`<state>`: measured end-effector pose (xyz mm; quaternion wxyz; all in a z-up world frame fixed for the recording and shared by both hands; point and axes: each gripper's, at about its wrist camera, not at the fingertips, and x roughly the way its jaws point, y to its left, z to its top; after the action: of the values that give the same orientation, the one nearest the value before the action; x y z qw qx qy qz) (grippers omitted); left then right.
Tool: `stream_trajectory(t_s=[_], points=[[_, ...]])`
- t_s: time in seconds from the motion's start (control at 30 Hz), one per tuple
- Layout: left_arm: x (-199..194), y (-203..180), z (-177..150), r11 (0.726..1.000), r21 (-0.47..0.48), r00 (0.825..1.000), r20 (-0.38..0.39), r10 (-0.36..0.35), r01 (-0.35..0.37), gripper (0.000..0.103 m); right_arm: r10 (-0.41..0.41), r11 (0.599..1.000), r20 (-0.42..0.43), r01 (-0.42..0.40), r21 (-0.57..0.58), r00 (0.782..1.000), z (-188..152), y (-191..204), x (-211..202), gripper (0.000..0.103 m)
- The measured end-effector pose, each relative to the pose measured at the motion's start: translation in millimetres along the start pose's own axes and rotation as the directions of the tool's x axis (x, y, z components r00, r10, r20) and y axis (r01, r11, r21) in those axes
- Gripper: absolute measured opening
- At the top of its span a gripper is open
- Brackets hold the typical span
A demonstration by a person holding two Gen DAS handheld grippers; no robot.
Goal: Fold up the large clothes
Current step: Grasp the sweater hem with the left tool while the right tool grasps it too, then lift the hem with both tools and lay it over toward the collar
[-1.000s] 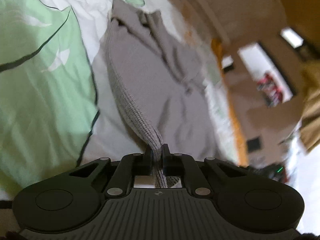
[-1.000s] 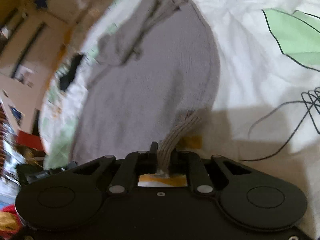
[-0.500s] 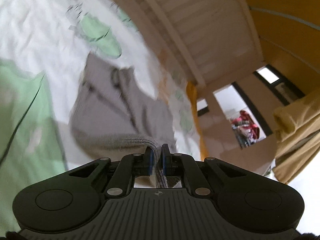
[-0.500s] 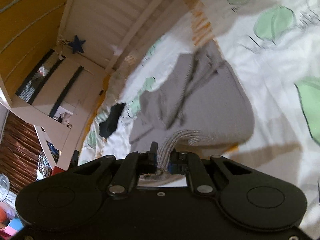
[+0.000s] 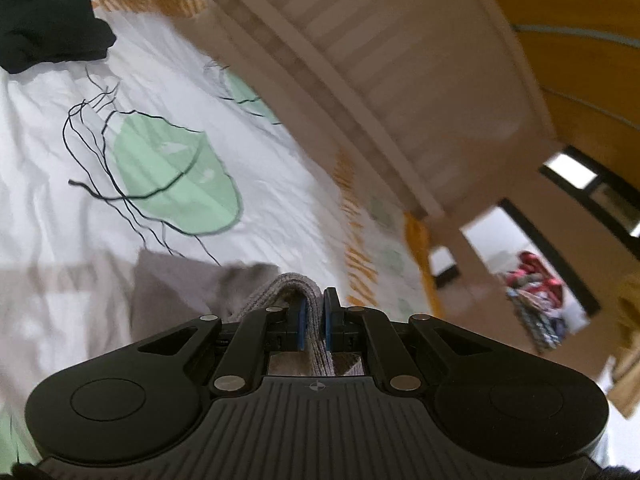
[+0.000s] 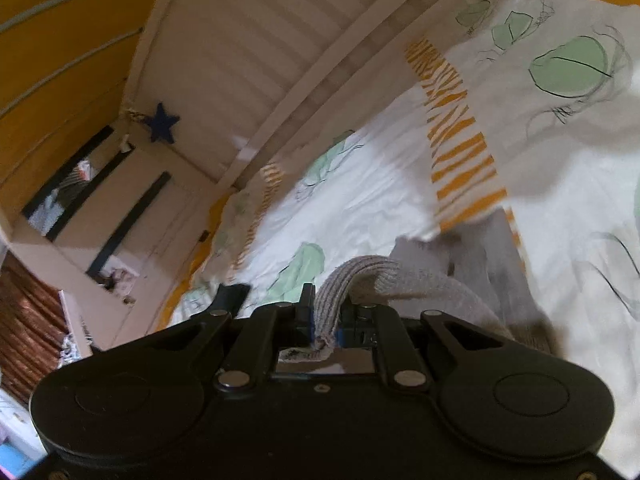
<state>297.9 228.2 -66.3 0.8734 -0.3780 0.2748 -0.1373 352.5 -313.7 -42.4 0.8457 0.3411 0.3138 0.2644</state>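
Note:
A grey knit sweater [image 5: 180, 292] lies on a bed with a white sheet printed with green leaves [image 5: 176, 176]. My left gripper [image 5: 314, 312] is shut on the sweater's ribbed hem, which loops up over the fingers. My right gripper [image 6: 324, 316] is shut on another part of the ribbed hem [image 6: 360, 276], and the grey cloth [image 6: 496, 264] trails away to the right. Most of the sweater is hidden below both grippers.
A black garment [image 5: 44, 32] lies at the far left of the bed. A white slatted bed frame [image 5: 400, 80] runs along the far side and shows in the right wrist view [image 6: 248, 60]. An orange-striped cloth [image 6: 456, 128] lies on the sheet. Shelves [image 6: 80, 200] stand beyond.
Both grippers have carried the held hem forward over the sweater toward the far end of the bed. The views tilted up, and most of the sweater dropped out of sight.

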Motion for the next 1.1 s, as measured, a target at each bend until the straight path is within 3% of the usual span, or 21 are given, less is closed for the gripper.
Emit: stream_trajectory(t_s=[0.13, 0.2, 0.27, 0.33, 0.37, 0.4, 0.43, 0.63, 0.83, 0.97, 1.03, 1.1], points=[[38.1, 19.0, 9.7, 0.997, -0.004, 0.997, -0.023, 0.072, -0.073, 0.009, -0.064, 0.998, -0.012, 0.064, 0.003, 0.998, 9.8, -15.0, 42.5, 0.019], [50.4, 28.4, 10.8, 0.995, -0.006, 0.995, -0.034, 0.097, -0.098, 0.015, -0.107, 0.994, -0.018, 0.107, 0.012, 0.994, 10.3, -27.1, 59.3, 0.021], [58.7, 36.9, 8.6, 0.994, -0.024, 0.993, -0.052, 0.104, -0.105, 0.046, -0.158, 0.987, -0.028, 0.159, 0.017, 0.987, 8.0, -37.5, 71.0, 0.026], [55.8, 42.7, 7.8, 0.994, -0.04, 0.995, -0.015, 0.102, -0.102, 0.066, -0.191, 0.981, -0.014, 0.191, 0.025, 0.982, 5.5, -45.9, 75.3, 0.045], [53.2, 43.0, 9.7, 0.994, -0.04, 0.995, 0.009, 0.102, -0.102, 0.07, -0.189, 0.981, 0.001, 0.189, 0.036, 0.982, 6.9, -50.4, 75.6, 0.059], [48.7, 41.6, 10.5, 0.994, -0.033, 0.994, 0.032, 0.107, -0.106, 0.071, -0.179, 0.983, 0.022, 0.178, 0.047, 0.984, 6.9, -53.2, 72.4, 0.076], [43.2, 39.2, 12.1, 0.993, -0.017, 0.991, 0.048, 0.121, -0.121, 0.071, -0.173, 0.984, 0.041, 0.172, 0.047, 0.984, 6.5, -53.7, 67.9, 0.079], [26.0, -5.6, 5.7, 0.957, 0.197, 0.976, 0.075, 0.202, -0.213, 0.077, -0.177, 0.976, 0.118, 0.19, -0.111, 0.977, 2.9, -20.4, 40.4, 0.08], [53.5, -44.4, -45.2, 0.869, 0.438, 0.963, -0.028, 0.269, -0.23, 0.078, -0.189, 0.88, 0.055, 0.194, -0.433, 0.98, -44.3, 47.6, 62.7, 0.084], [75.3, -35.9, -70.3, 0.817, 0.505, 0.929, -0.074, 0.363, -0.279, 0.078, -0.249, 0.806, 0.0, 0.207, -0.554, 0.968, -78.0, 65.9, 93.4, 0.084], [83.2, -22.7, -74.8, 0.79, 0.517, 0.902, -0.076, 0.425, -0.329, 0.079, -0.308, 0.76, -0.004, 0.243, -0.602, 0.952, -87.4, 65.7, 108.9, 0.084], [85.4, -20.8, -80.1, 0.768, 0.546, 0.896, -0.066, 0.439, -0.336, 0.085, -0.407, 0.694, 0.016, 0.32, -0.645, 0.913, -92.6, 58.8, 126.5, 0.084]])
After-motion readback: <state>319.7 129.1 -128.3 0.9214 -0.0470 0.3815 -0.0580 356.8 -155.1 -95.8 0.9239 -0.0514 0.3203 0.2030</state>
